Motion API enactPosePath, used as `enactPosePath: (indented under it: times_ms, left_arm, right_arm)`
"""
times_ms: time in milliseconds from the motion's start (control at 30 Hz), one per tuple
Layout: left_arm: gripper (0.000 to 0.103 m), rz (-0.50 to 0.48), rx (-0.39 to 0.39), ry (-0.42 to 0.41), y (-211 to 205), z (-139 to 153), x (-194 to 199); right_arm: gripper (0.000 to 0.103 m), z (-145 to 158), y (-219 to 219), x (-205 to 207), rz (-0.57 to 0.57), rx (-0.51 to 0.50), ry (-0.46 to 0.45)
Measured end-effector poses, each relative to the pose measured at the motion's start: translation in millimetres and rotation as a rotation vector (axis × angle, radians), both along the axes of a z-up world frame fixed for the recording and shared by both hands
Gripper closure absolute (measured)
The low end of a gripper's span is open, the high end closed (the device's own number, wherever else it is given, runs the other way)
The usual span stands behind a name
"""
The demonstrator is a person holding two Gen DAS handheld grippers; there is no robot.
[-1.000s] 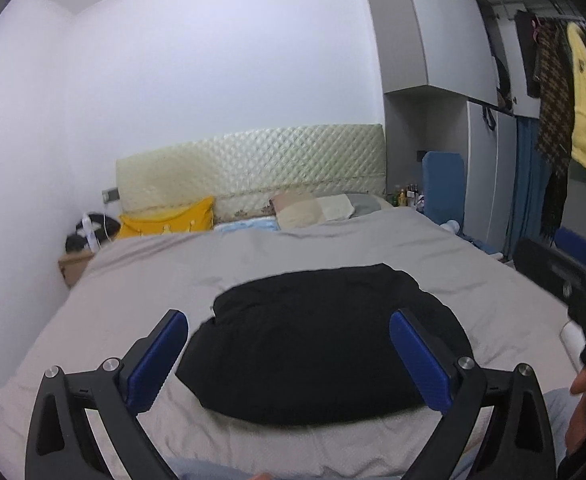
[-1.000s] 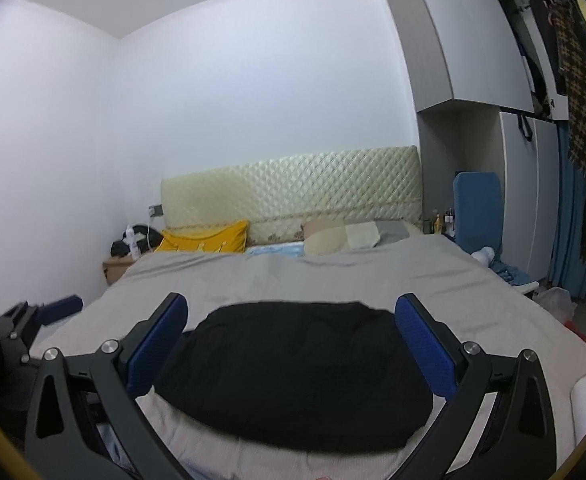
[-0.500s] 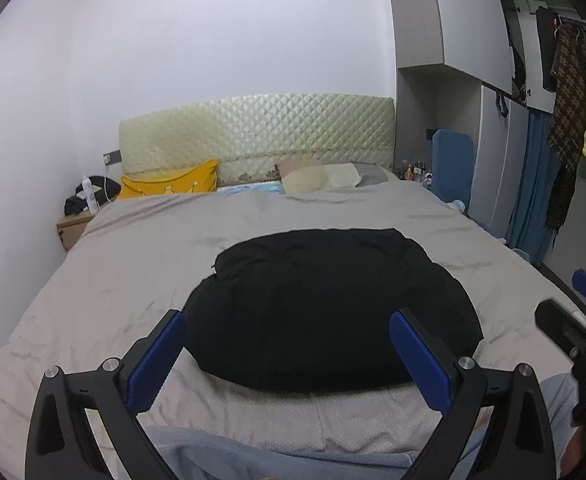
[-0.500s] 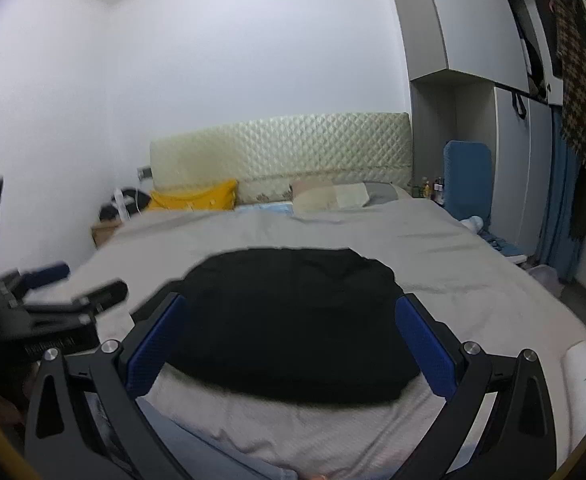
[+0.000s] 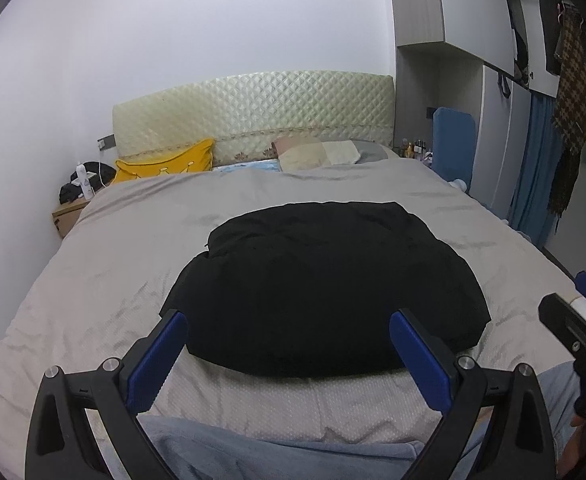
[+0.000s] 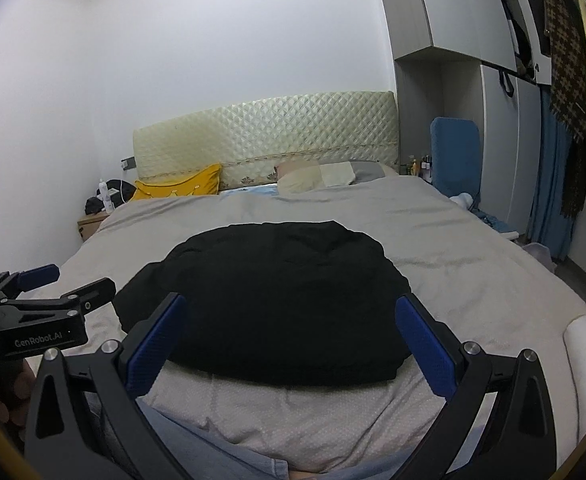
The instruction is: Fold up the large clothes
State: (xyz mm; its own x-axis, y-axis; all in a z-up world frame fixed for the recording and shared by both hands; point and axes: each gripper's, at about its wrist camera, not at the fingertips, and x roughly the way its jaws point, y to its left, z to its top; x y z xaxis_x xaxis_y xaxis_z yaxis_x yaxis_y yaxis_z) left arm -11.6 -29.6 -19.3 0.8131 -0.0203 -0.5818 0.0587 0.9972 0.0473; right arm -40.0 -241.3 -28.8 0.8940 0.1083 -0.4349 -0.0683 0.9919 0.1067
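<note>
Lying bundled on the grey bed (image 5: 93, 272) is a black garment (image 5: 325, 292). Your left gripper (image 5: 289, 348) and right gripper (image 6: 291, 332) hover near it — jaws wide, empty.

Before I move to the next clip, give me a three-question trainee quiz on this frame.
1. True or false: the left claw is shut on the black garment.
2. Which lies nearest the headboard? A) black garment B) yellow pillow C) right claw
3. Fill in: the black garment lies on the grey ____.

Key:
1. False. Both claws are open and grip nothing; the garment lies beyond the pads.
2. B. The pillow rests against the headboard.
3. Bedspread.
</note>
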Motion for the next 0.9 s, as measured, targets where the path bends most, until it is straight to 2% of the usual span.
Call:
enactPosePath:
  times_ms: [200, 900]
  left_arm:
    - [0.001, -0.002, -0.011, 0.000, 2, 2, -2]
    - [0.001, -0.007, -0.024, -0.009, 7, 7, -10]
  right_arm:
    - [0.000, -5, 0, 2, 0.002, 0.004, 0.024]
    - [0.000, -2, 9, -8, -0.004, -0.020, 0.009]
